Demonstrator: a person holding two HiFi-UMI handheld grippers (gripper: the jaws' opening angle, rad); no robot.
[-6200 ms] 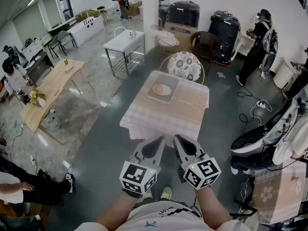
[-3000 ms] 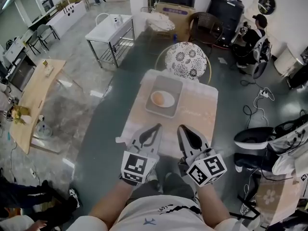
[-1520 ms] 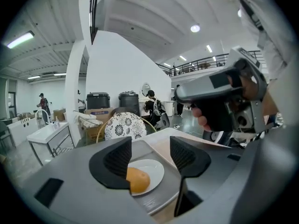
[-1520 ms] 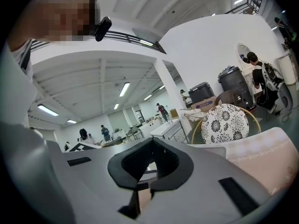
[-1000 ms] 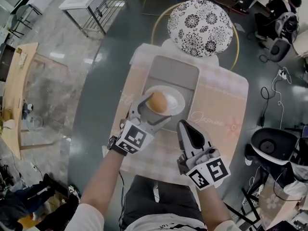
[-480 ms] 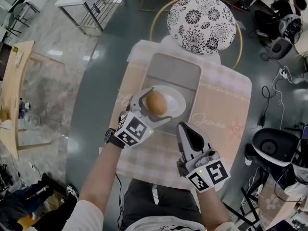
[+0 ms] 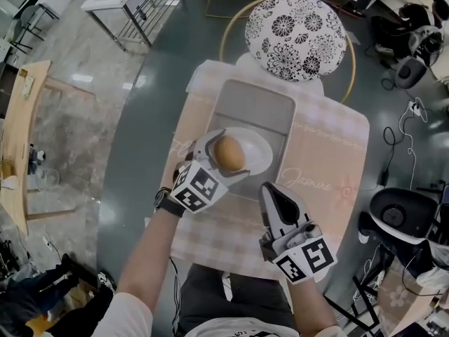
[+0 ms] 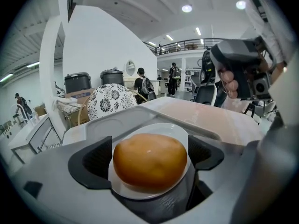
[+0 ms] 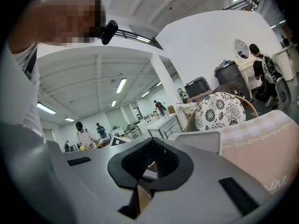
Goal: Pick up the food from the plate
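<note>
Your left claw (image 7: 228,154), jaws just opened wide, straddles the brown bun (image 8: 150,160) on its white plate (image 7: 262,152) mid-frame, not yet gripping or lifting; right claw (image 7: 272,189) closed, empty.

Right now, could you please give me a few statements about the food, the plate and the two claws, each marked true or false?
1. The bun lies on the white plate. True.
2. The plate rests directly on the checked tablecloth. False: it sits in the grey tray, which lies on the tablecloth.
3. The left claw is clamped shut on the bun. False: its jaws stand apart, having just been opening, with the bun between them on the plate.
4. The right claw is shut and holds nothing. True.
5. A chair with a flower-patterned cushion stands at the far end of the table. True.
</note>
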